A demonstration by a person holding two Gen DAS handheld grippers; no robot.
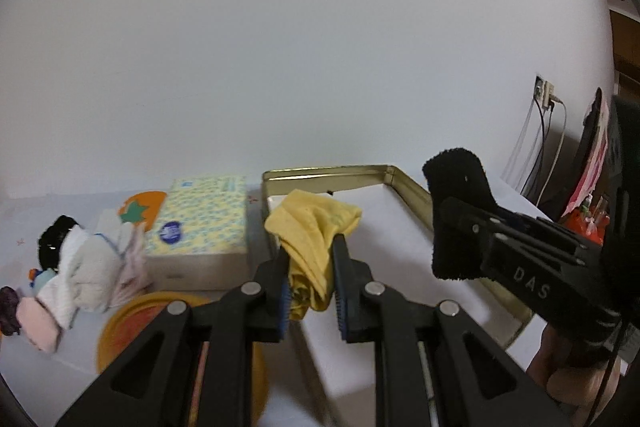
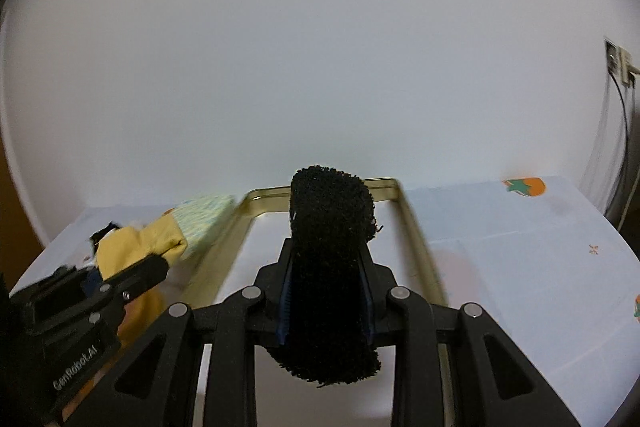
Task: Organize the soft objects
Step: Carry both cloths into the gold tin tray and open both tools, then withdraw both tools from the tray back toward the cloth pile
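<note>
Yellow cloth [image 1: 316, 243] hangs crumpled between the pads of my left gripper [image 1: 310, 287], which is closed narrow on it — the cloth is lifted above the near left corner of the gold tray [image 1: 404, 175]. In the right wrist view I see the same cloth at the left side, in front of the tissue box [image 2: 204, 223].

My right gripper [image 2: 326, 303] is closed on a black fuzzy cloth [image 2: 328, 251]. This cloth stands up between the two fingers and also hangs below them, over the white inside of the tray. From the left wrist view the black cloth is at the right, just above the right rim of the tray.

On the table [image 2: 520, 247], left of the tray, the tissue box stands. Further left lies a pile of soft things [image 1: 80, 267] — white, pink and black ones, touching each other. An orange lid [image 1: 132, 323] lies near them, under my left gripper.
</note>
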